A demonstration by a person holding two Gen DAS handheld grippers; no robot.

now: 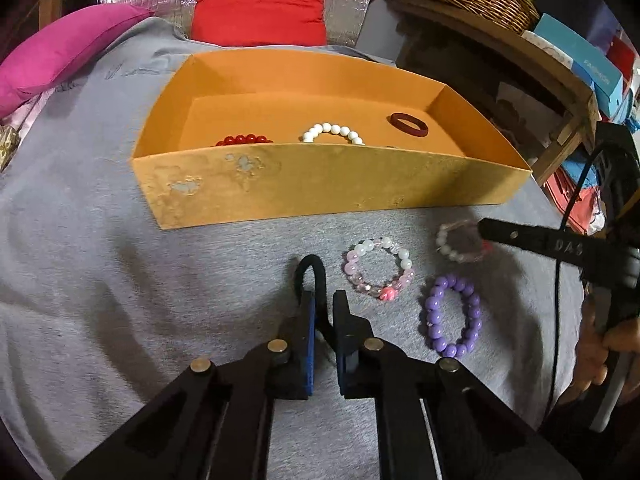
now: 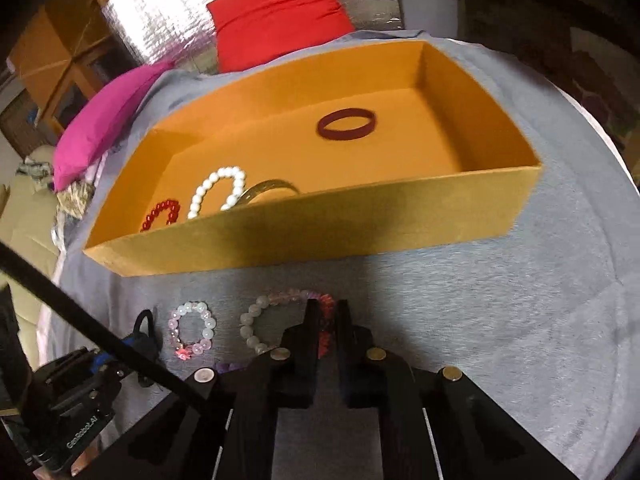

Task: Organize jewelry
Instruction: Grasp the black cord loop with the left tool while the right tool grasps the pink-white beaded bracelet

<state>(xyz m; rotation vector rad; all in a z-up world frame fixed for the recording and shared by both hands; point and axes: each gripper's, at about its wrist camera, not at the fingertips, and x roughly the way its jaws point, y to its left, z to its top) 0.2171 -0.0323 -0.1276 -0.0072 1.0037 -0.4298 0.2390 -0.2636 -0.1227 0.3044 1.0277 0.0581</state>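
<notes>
Three beaded bracelets lie loose on the grey cloth just in front of the orange cardboard tray: pink-and-white, purple, pale grey-pink. Left gripper is clamped on a black loop-shaped band beside the pink-and-white one. Right gripper is clamped on the grey-pink bracelet's red-tinted side. In the tray: red bead bracelet, white bead bracelet near its front wall, dark red bangle mid-floor
</notes>
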